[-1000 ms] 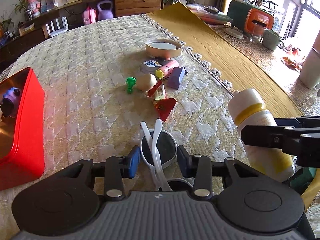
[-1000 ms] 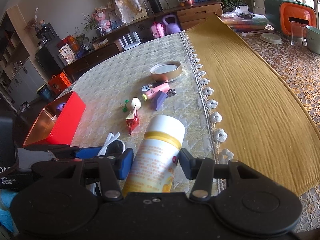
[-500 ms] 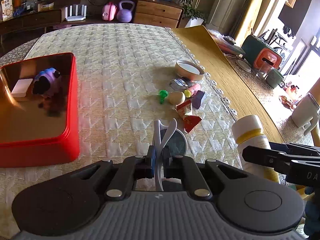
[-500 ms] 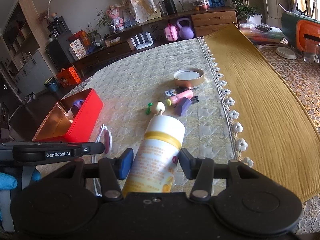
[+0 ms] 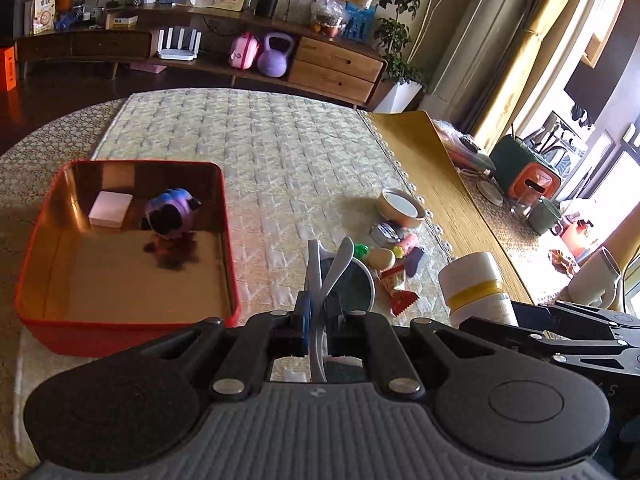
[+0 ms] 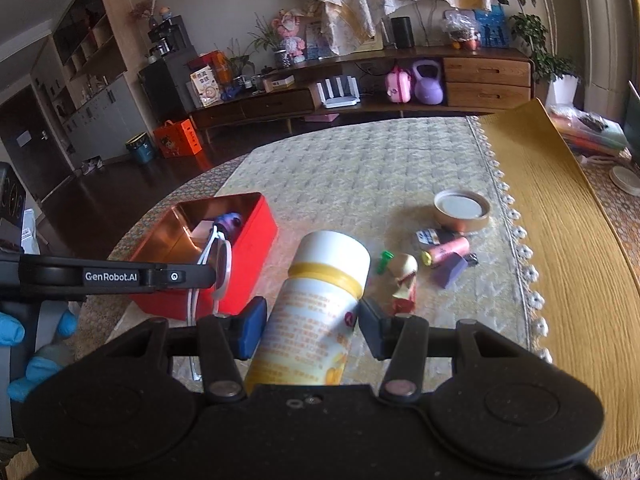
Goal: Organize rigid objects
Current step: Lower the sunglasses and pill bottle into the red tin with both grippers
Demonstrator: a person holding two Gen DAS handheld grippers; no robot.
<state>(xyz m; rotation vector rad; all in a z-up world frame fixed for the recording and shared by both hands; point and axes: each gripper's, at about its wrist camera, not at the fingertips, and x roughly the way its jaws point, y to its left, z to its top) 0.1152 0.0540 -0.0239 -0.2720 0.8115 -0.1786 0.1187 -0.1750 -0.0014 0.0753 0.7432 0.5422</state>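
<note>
The left claw (image 5: 318, 320) is shut tight on a pair of white sunglasses (image 5: 340, 276). The pads pinch the folded arms, which stick up past the claw, and the dark lens hangs out in front. The right claw (image 6: 310, 322) is partly open around a white bottle (image 6: 320, 300) with a yellow band. It holds the bottle by its body, with the white cap pointing away from the claw and up a bit. Both things look lifted off the table (image 5: 280, 152).

The red box (image 5: 128, 312) is the place that matters now. It sits ahead and to the left of the left claw, quite near it. From the right claw's own view, the box (image 6: 244, 276) also lies to the left, past the left claw (image 6: 208, 276) and the sunglasses (image 6: 222, 264), so the left claw is nearer to it. I think the sunglasses should go in first. The box is open on top. Inside it, at the far end, are a small white block (image 5: 111, 208) and a purple toy (image 5: 172, 212). The near part looks free.

Farther out on the right, small things lie close together on the table: a round tin lid (image 5: 400, 208), a pink tube (image 5: 408, 242), a purple block (image 5: 416, 260), a green piece (image 5: 362, 250), a pale egg shape (image 5: 381, 258) and a red snack packet (image 5: 402, 298).
</note>
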